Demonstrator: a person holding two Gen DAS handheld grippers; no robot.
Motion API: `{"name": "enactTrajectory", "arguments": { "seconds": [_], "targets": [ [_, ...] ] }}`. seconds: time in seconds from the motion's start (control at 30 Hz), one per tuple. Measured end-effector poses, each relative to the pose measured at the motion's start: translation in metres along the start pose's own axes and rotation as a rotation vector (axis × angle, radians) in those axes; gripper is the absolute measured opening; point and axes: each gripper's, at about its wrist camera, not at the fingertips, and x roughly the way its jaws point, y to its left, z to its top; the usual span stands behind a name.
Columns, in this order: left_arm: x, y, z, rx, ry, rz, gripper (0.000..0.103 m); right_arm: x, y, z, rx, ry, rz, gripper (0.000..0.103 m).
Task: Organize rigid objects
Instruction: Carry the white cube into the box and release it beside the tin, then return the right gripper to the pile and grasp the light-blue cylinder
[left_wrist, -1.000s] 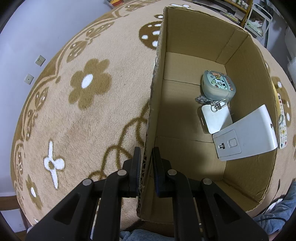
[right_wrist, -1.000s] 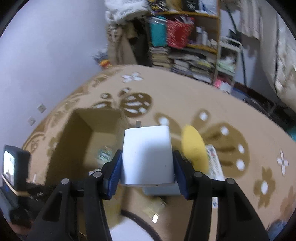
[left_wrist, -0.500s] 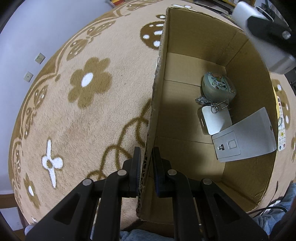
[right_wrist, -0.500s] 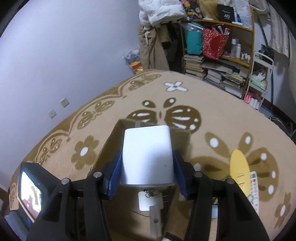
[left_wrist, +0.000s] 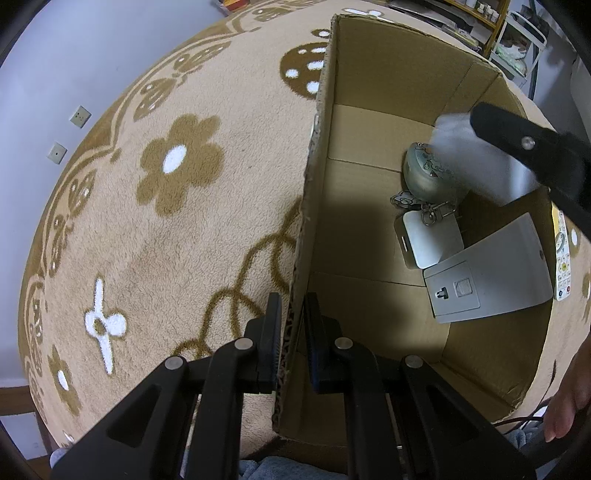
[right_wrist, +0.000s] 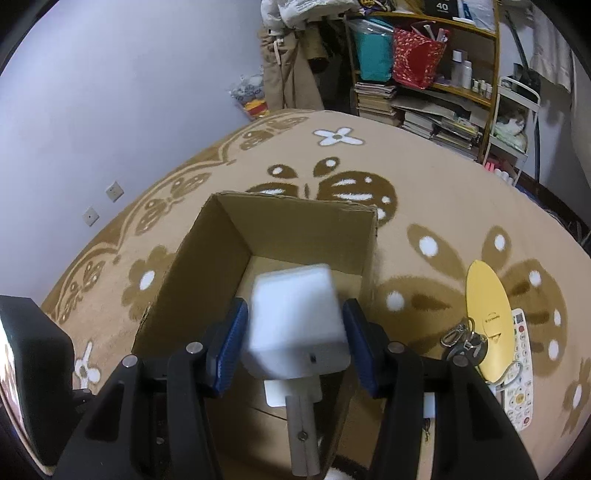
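Observation:
An open cardboard box (left_wrist: 369, 92) stands on the carpet; it also shows in the right wrist view (right_wrist: 295, 225). My left gripper (left_wrist: 291, 321) is shut on the box's near left wall. My right gripper (right_wrist: 295, 332) hangs over the box with its jaws spread apart. A white cube-shaped device (right_wrist: 295, 317) sits blurred between the jaws, with a gap on each side. In the left wrist view the white device (left_wrist: 480, 162) is above the box floor. Inside lie a round grey case (left_wrist: 421, 173), a small white device (left_wrist: 428, 240) and a white router (left_wrist: 491, 273).
A yellow disc (right_wrist: 487, 314), a remote control (right_wrist: 521, 369) and a keyring (right_wrist: 461, 336) lie on the carpet right of the box. A loaded bookshelf (right_wrist: 424, 74) stands at the back. A bare foot (left_wrist: 565, 406) is by the box's near right corner.
My right gripper moved down over the box and its jaws opened off the white device, which now looks blurred and loose between them. My left gripper stayed put.

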Motion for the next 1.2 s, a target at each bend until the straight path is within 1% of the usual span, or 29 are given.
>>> {"name": "enactTrajectory", "arguments": {
  "seconds": [0.17, 0.23, 0.3, 0.33, 0.37, 0.4, 0.5, 0.6, 0.7, 0.77, 0.8, 0.93, 1.03, 1.13, 1.2],
  "targets": [
    [-0.002, -0.002, -0.001, 0.004, -0.005, 0.016, 0.012, -0.014, -0.001, 0.005, -0.010, -0.020, -0.004, 0.057],
    [-0.002, -0.001, -0.001, 0.000, -0.003, 0.005, 0.012, -0.021, -0.001, 0.008, -0.013, -0.028, -0.013, 0.060],
    [-0.003, 0.000, -0.001, -0.002, -0.003, 0.007, 0.012, -0.031, -0.003, 0.010, -0.017, -0.048, -0.031, 0.077],
    [-0.003, 0.000, -0.002, -0.001, -0.005, 0.006, 0.012, -0.037, -0.005, 0.011, -0.018, -0.064, -0.045, 0.081],
    [-0.003, -0.001, -0.002, 0.000, -0.005, 0.009, 0.012, -0.044, -0.007, 0.012, -0.019, -0.084, -0.065, 0.087],
    [-0.003, -0.001, -0.002, 0.001, -0.005, 0.010, 0.012, -0.048, -0.009, 0.012, -0.019, -0.094, -0.077, 0.092],
    [-0.003, -0.001, -0.003, 0.000, -0.004, 0.008, 0.012, -0.062, -0.021, 0.014, -0.010, -0.122, -0.136, 0.099],
    [-0.003, -0.002, -0.003, 0.001, -0.005, 0.010, 0.012, -0.068, -0.034, 0.014, 0.020, -0.128, -0.163, 0.099],
    [-0.003, -0.001, -0.003, -0.001, -0.005, 0.009, 0.012, -0.070, -0.053, 0.007, 0.101, -0.136, -0.190, 0.099],
    [-0.003, -0.001, -0.003, -0.001, -0.005, 0.009, 0.013, -0.070, -0.067, -0.001, 0.158, -0.152, -0.228, 0.099],
    [-0.004, -0.001, -0.003, -0.005, -0.005, 0.005, 0.013, -0.066, -0.075, -0.007, 0.194, -0.146, -0.245, 0.099],
    [-0.004, 0.000, -0.004, -0.012, -0.005, -0.005, 0.013, -0.052, -0.096, -0.017, 0.256, -0.099, -0.264, 0.099],
    [-0.005, -0.001, -0.004, -0.006, -0.005, 0.003, 0.013, -0.039, -0.110, -0.027, 0.293, -0.069, -0.303, 0.099],
    [-0.004, 0.000, -0.004, -0.005, -0.005, 0.005, 0.013, -0.024, -0.123, -0.039, 0.347, -0.023, -0.290, 0.099],
    [-0.004, 0.000, -0.004, -0.004, -0.004, 0.006, 0.013, -0.014, -0.128, -0.045, 0.363, 0.002, -0.300, 0.099]
  ]
}}
